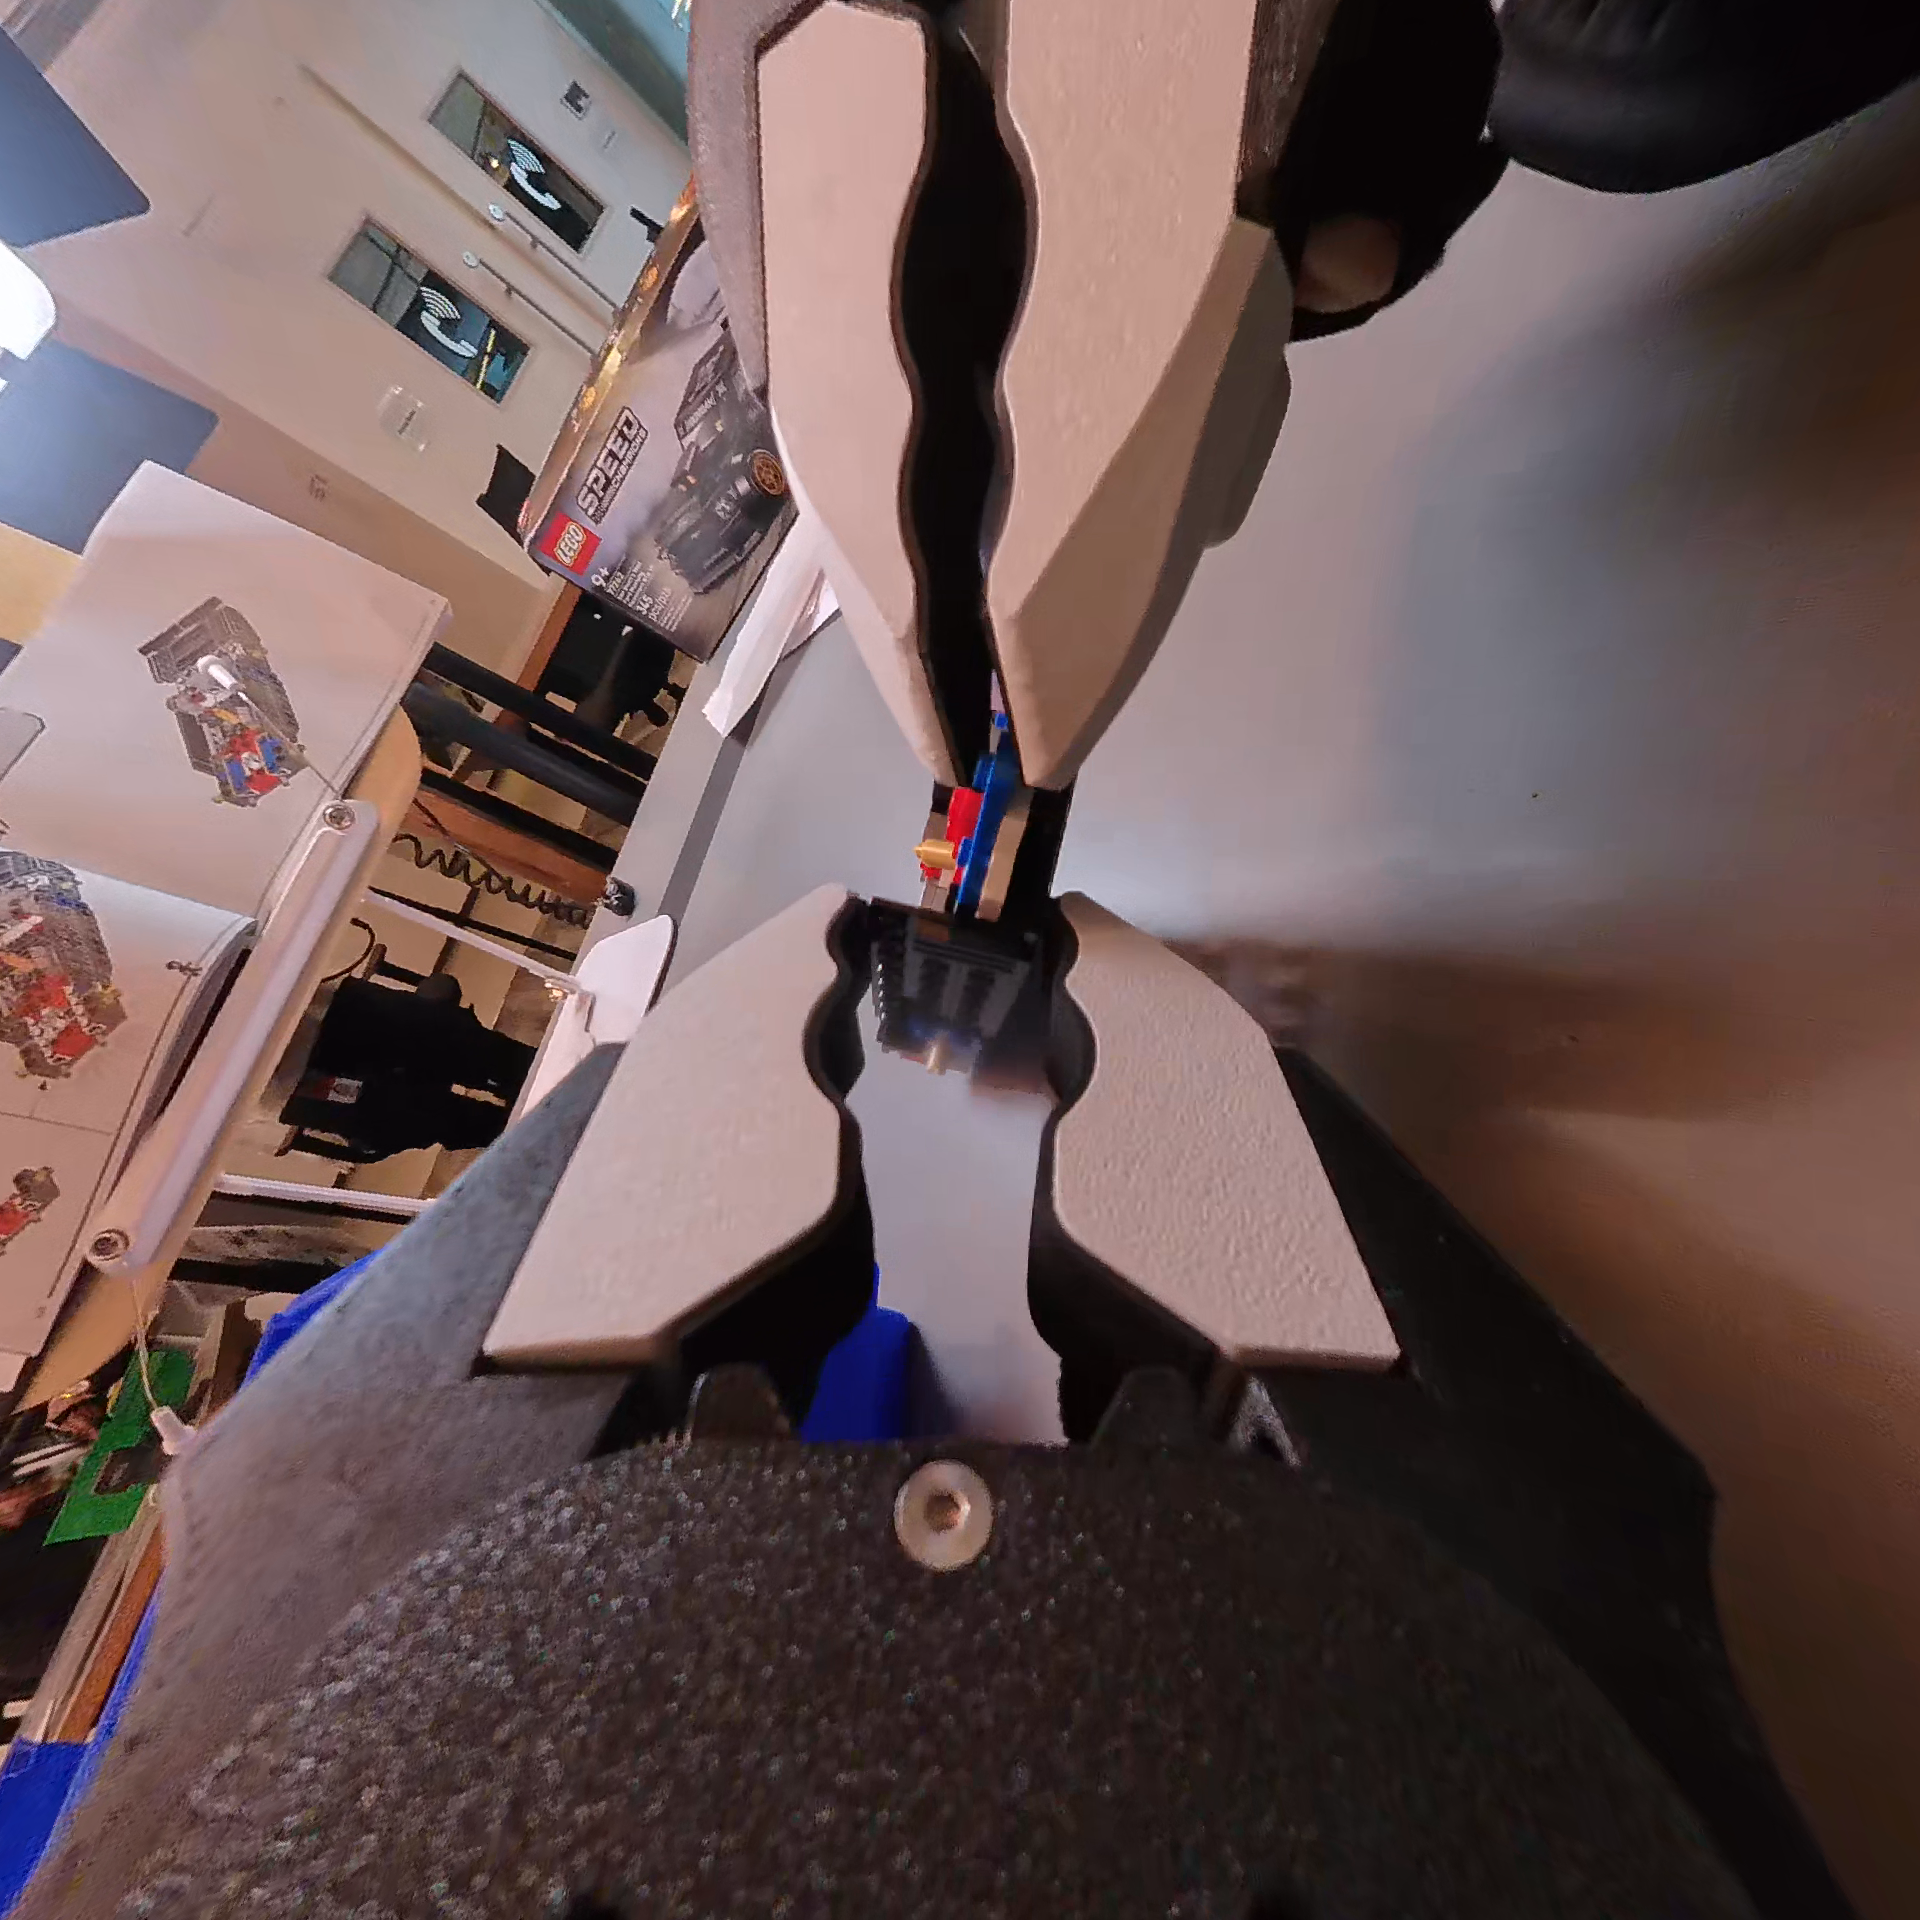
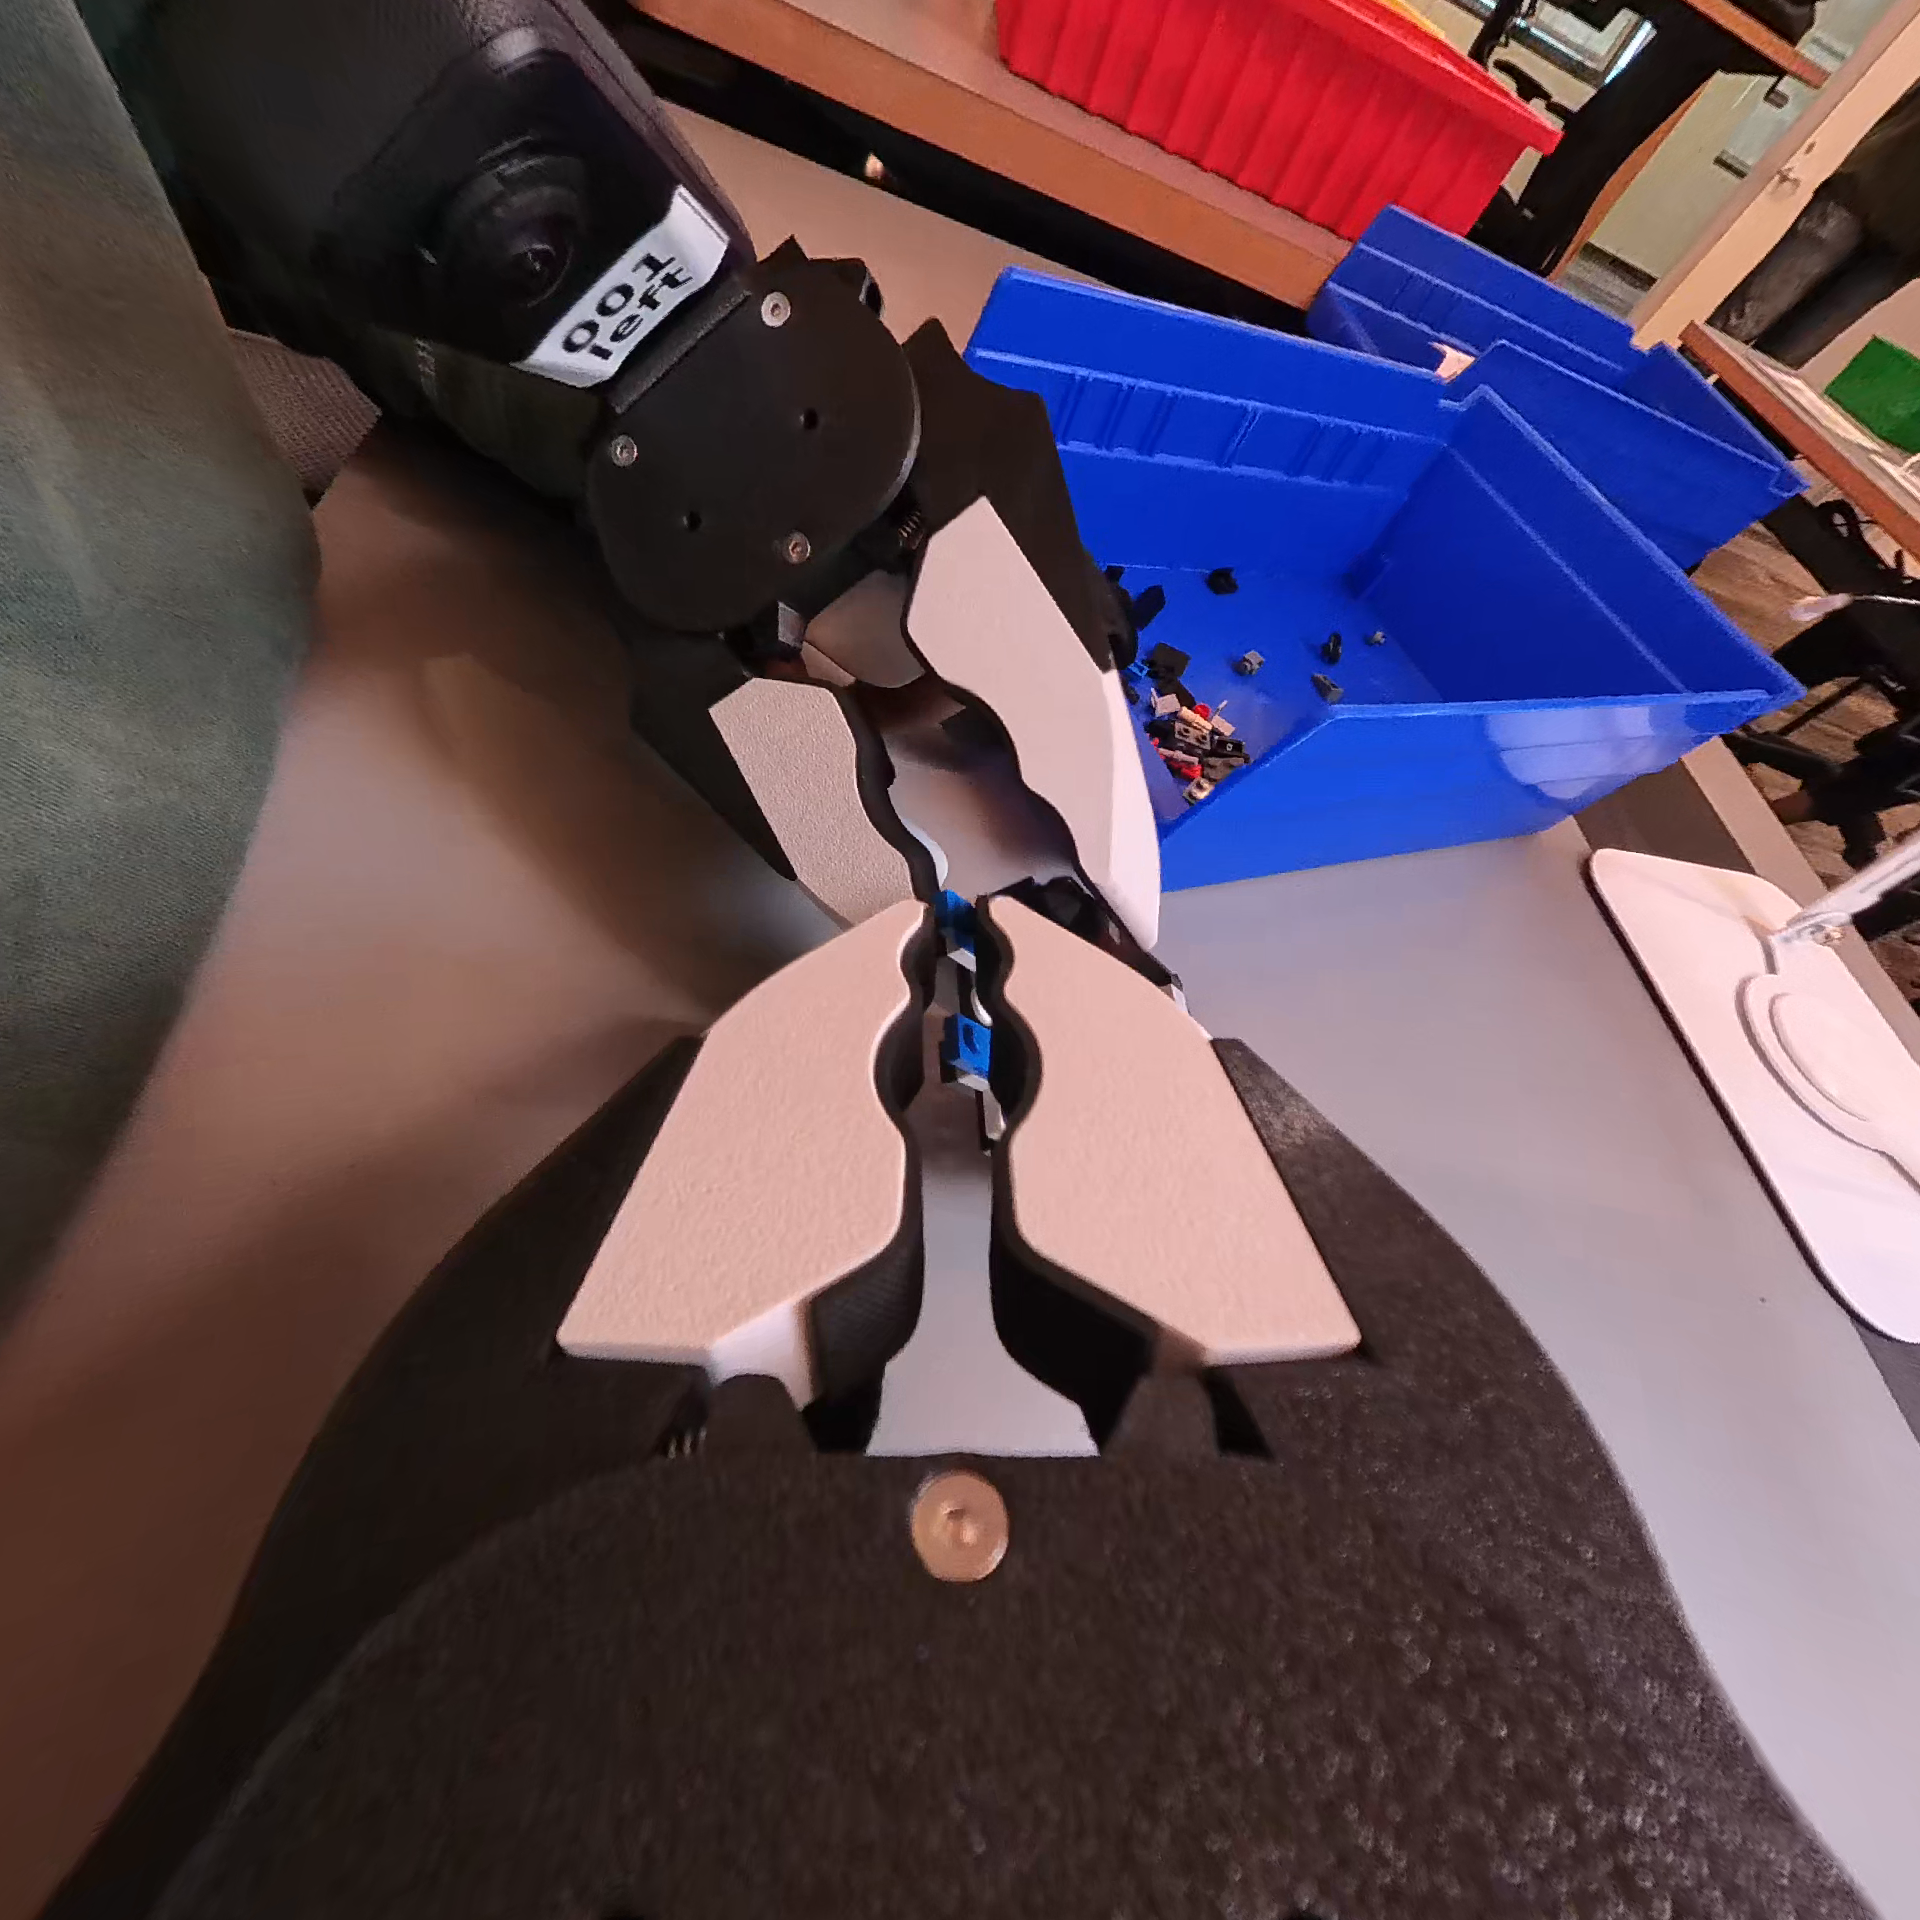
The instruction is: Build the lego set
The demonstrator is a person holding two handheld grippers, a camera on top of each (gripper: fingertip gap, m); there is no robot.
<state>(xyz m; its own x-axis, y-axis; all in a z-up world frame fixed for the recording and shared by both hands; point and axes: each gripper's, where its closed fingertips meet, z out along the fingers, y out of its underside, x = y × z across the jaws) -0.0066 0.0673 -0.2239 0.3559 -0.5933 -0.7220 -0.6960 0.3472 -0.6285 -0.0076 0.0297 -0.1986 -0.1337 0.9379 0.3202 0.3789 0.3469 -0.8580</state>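
1. Your left tongs (image 1: pixel 951 935) clench the black end of the lego assembly (image 1: pixel 961 971) between their tips.
2. Your right tongs (image 2: pixel 956 935), coming in from 12 o'clock in the left wrist view, pinch its blue part (image 2: pixel 961 1060).
3. Both meet tip to tip above the grey surface (image 2: pixel 1403 1039).
4. At 2 o'clock in the right wrist view, a blue bin (image 2: pixel 1507 748) holds loose pieces (image 2: pixel 1195 727).

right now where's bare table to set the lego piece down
Bare grey table lies between the blue bin and the white stand base, and on the grippers' other side. It is crowded where both grippers meet on the lego piece, and inside the bin.
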